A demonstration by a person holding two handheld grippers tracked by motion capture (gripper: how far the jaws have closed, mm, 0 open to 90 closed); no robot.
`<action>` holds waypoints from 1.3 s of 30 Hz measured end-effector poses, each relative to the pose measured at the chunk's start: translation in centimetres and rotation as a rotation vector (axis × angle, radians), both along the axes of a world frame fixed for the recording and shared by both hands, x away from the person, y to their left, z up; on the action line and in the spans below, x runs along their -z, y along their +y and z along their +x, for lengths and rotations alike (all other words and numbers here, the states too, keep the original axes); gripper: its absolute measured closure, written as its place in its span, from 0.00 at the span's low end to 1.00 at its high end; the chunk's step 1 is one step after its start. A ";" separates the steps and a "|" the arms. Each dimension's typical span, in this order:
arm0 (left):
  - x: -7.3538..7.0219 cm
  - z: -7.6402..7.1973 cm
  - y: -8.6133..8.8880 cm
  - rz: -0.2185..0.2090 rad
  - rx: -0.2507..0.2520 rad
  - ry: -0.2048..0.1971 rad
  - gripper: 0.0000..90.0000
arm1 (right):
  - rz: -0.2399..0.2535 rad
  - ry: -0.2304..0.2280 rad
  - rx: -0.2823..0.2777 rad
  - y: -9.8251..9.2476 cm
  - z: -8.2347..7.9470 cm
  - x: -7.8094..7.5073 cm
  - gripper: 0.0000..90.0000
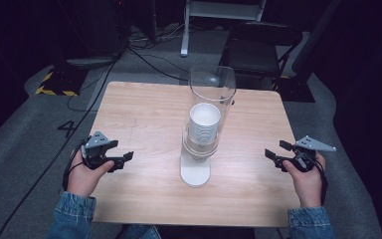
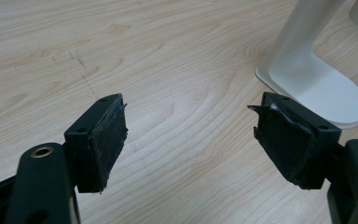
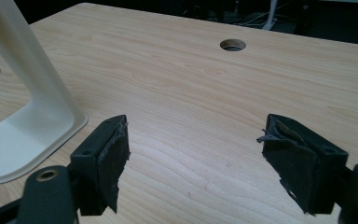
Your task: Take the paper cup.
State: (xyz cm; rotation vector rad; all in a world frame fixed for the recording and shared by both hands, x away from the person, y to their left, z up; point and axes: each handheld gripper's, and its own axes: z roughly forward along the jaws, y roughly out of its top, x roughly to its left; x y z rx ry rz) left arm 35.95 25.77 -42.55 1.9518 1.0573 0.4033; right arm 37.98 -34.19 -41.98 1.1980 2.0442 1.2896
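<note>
Cup dispenser [image 1: 202,124] stands mid-worktop [image 1: 144,109] on a white stand [image 1: 195,172] — clear tube on top, stack of paper cups [image 1: 204,122] inside. Left gripper [image 1: 122,158] and right gripper [image 1: 273,152] sit at opposite edges, well apart from it, fingers [image 2: 103,140] spread with nothing between them. Cups are likely light and easy to crush — best taken gently at the wall, not squeezed at the rim. Tube looks rigid but smooth, probably slippery; the whole thing seems top-heavy, so steady the stand.

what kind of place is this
Probably a lab or recording studio: one small wooden table on grey carpet, cables trailing across the floor, dark surroundings, and a cup dispenser set up alone.
</note>
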 end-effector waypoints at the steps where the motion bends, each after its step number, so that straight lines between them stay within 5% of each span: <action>1: 0.0 0.0 -0.1 -0.002 0.002 0.003 0.27 | -0.002 -0.006 0.000 0.0 0.0 -0.1 0.25; 9: 0.0 -0.1 -0.3 -0.002 0.026 0.007 0.27 | 0.021 -0.023 -0.013 0.7 -0.1 -0.6 0.25; 19: 0.0 -0.6 -0.3 0.005 0.036 0.009 0.27 | 0.019 -0.033 -0.095 3.4 0.2 -1.0 0.25; 31: 0.1 -1.0 0.2 -0.008 0.023 0.013 0.27 | 0.015 -0.033 -0.237 8.8 1.5 -1.6 0.22; 39: 0.4 -0.9 0.0 -0.003 0.029 0.023 0.27 | 0.074 -0.020 -0.336 12.4 1.2 -1.2 0.21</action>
